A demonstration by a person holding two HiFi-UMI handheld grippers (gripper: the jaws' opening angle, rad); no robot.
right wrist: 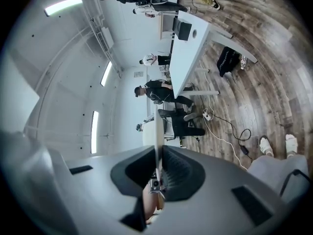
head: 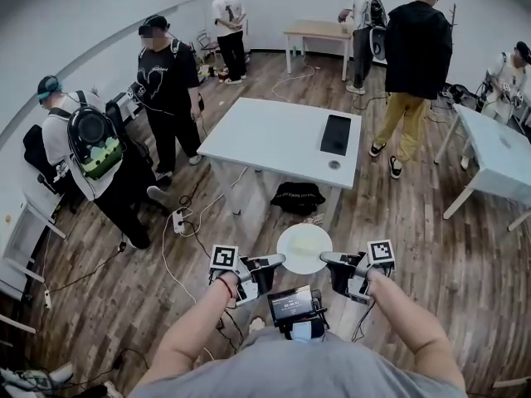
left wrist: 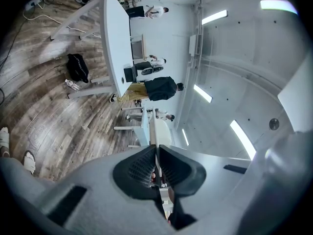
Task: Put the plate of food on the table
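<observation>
Two claws grip one white plate (head: 304,249): the left claw (head: 272,263) is clamped tight on its left rim, and the right claw (head: 330,259) on its right rim. The plate hangs level above the wood floor (head: 431,247) with pale food (head: 309,243) on it. Beyond it lies a black bag (head: 297,197), then the white surface (head: 265,139) carrying a flat black object (head: 336,133). Farther off stand several people (head: 419,48).

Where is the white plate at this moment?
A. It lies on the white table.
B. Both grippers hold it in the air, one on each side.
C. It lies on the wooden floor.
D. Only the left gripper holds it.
B: the plate is over the floor, short of the table, with the left gripper and the right gripper each shut on its rim.
</observation>
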